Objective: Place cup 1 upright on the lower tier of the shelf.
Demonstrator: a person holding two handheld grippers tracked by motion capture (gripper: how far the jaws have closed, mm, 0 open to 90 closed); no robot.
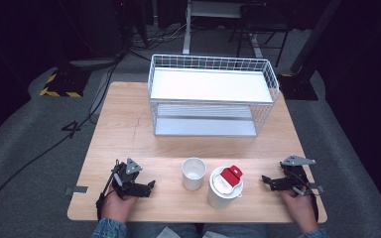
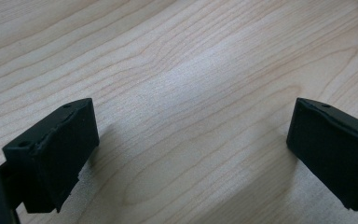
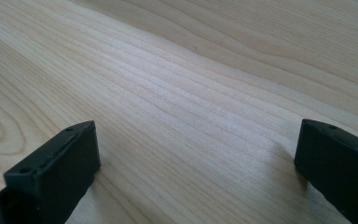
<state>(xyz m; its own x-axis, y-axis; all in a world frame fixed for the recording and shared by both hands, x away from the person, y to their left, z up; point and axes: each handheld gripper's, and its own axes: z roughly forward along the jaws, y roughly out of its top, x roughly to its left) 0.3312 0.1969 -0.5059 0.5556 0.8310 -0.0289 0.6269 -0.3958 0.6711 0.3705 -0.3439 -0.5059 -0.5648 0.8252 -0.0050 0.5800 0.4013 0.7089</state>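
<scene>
While both rest on the wooden table [image 1: 129, 144], left hand-held gripper [image 1: 151, 184] and right hand-held gripper [image 1: 265, 179] wide, empty, flanking white cup [image 1: 194, 173].

Overhead light is falling evenly on the wooden table [image 1: 129, 129], while the surrounding floor and background are sinking into near-black. The white shelf of the wire basket [image 1: 211, 84] is glaring, slightly overexposed. The high view is looking soft and low in detail. In both gripper views a pale sheen is crossing the grain, and the near black jaws are blurring and casting soft shadows.
</scene>
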